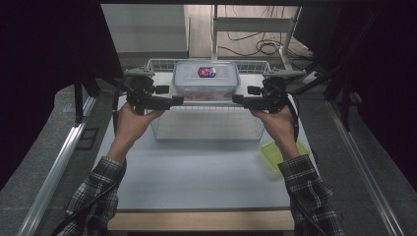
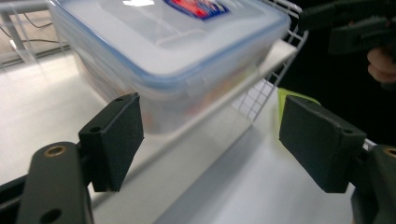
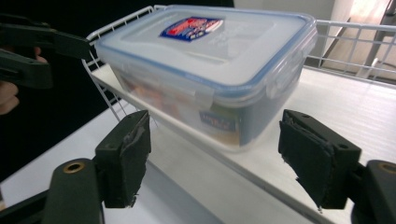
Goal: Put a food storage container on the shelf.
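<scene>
Both grippers stand wide open and hold nothing: the left gripper sits at the left end of the box, the right gripper at its right end, each just short of the plastic.

Largest first, the worktop carries a white wire rack, and the box rests on the rack's raised shelf, toward the near edge. It is a clear food box with a blue-rimmed snap lid and a red-and-blue label; something orange shows dimly through the wall. A green lid lies on the worktop to the right, well apart from the rack.

To do this step well, I judge the two grippers should come in level and together, so the box is pinned between them, not pushed sideways along the shelf. In the left gripper view the box sits above and left of the gap, so that gripper looks low and wants raising before closing. Aim for the walls below the rim, clear of the side latch, since a grip on a latch could pop the lid. The smooth plastic may slip, so squeeze firmly but evenly, then lift straight up over the wire edge.
</scene>
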Action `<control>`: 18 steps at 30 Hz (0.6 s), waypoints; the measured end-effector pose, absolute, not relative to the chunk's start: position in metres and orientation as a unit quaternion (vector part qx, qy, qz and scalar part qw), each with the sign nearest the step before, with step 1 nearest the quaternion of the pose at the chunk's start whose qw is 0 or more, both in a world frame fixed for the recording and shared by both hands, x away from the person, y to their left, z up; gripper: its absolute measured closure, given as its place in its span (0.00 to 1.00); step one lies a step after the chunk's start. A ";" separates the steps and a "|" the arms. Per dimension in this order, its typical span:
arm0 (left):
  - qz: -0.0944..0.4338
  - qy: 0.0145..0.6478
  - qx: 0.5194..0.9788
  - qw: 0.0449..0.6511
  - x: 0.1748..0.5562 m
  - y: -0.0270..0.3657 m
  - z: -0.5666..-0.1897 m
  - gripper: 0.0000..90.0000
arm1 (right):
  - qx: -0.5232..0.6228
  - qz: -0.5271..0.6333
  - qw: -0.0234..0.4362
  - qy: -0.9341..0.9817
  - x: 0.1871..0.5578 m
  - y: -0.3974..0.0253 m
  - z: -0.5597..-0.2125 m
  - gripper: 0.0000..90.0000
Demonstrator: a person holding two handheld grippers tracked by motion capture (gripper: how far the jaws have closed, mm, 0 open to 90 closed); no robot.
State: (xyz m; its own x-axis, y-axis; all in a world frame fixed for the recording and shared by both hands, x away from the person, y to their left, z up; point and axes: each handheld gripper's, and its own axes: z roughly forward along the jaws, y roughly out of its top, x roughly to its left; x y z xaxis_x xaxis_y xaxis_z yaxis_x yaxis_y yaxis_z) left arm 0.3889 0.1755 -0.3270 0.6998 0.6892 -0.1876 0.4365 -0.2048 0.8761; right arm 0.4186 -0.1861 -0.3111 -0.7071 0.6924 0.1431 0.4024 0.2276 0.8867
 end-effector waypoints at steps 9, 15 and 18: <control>0.131 0.351 0.782 0.498 0.361 0.174 -0.346 0.16 | 0.339 0.500 0.156 0.782 0.398 -0.191 -0.326 0.25; 0.129 0.344 0.784 0.500 0.343 0.174 -0.358 0.14 | 0.335 0.495 0.155 0.786 0.386 -0.194 -0.341 0.21; 0.130 0.343 0.785 0.499 0.336 0.174 -0.364 0.14 | 0.332 0.494 0.156 0.788 0.378 -0.195 -0.347 0.19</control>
State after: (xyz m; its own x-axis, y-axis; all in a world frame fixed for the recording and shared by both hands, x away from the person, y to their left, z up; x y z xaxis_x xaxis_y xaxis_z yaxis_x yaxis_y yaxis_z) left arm 0.3358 0.1745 -0.3642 0.7306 0.6684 -0.1397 0.4097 -0.2655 0.8727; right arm 0.3783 -0.1950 -0.3474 -0.7313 0.6771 0.0819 0.3686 0.2913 0.8828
